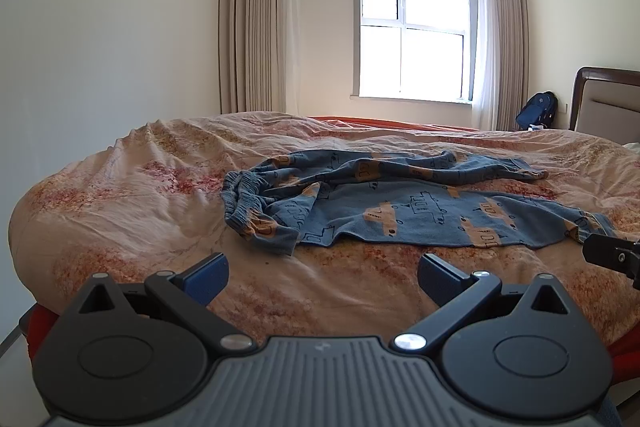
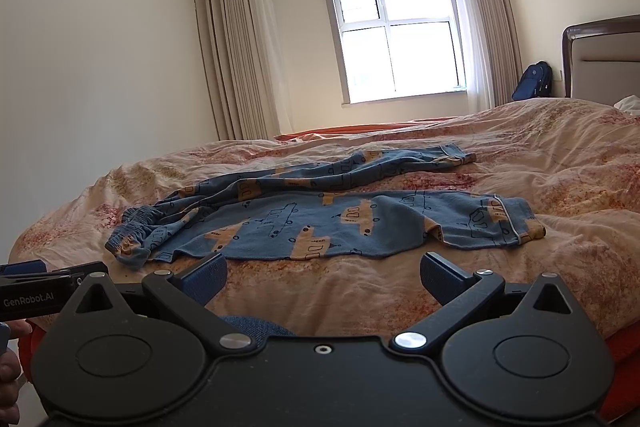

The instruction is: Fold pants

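Blue pants [image 1: 400, 215] with tan vehicle prints lie spread and crumpled on the bed, waistband bunched at the left, two legs running right; they also show in the right wrist view [image 2: 320, 223]. The near leg lies fairly flat, the far leg is twisted. My left gripper [image 1: 322, 277] is open and empty, just short of the pants' near edge by the waistband. My right gripper [image 2: 322, 277] is open and empty, short of the near leg. The right gripper's tip [image 1: 612, 255] shows at the left view's right edge, close to the near leg's cuff.
The bed [image 1: 120, 207] has a rumpled pink floral cover with an orange sheet [image 2: 360, 131] beyond. A headboard [image 2: 600, 55] and blue backpack [image 2: 534, 81] stand at the right. A window and curtains are behind. The left gripper's body [image 2: 40, 287] shows at the right view's left edge.
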### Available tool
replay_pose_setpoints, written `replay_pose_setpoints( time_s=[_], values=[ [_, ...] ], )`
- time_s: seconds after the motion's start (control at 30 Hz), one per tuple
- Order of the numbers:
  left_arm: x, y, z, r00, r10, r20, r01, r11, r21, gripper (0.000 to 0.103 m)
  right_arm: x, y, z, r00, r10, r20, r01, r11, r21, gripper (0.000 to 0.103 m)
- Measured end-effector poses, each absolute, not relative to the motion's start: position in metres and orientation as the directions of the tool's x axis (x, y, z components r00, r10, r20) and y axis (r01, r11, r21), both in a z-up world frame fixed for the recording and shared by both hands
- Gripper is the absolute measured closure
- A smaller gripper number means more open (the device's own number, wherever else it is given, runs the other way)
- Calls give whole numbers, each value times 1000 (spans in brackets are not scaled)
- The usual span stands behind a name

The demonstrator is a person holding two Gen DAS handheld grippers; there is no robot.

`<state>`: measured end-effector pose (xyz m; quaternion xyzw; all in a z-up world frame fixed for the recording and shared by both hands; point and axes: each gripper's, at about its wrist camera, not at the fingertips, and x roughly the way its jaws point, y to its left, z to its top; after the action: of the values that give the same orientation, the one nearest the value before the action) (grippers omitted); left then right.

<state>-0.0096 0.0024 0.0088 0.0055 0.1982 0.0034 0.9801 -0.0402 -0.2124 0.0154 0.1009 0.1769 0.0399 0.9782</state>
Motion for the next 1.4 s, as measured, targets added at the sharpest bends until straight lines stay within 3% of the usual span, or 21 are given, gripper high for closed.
replay_pose_setpoints(
  time_s=[0.97, 1.4],
  values=[
    [-9, 1, 7, 919, 17, -394, -10, 1000, 20, 0, -41, -211, 15, 933, 119, -340, -47, 976, 214, 0],
    [31, -2, 0, 883, 16, -470, -10, 1000, 16, 0, -14, -213, 7, 909, 153, -388, -76, 976, 205, 0]
  ],
)
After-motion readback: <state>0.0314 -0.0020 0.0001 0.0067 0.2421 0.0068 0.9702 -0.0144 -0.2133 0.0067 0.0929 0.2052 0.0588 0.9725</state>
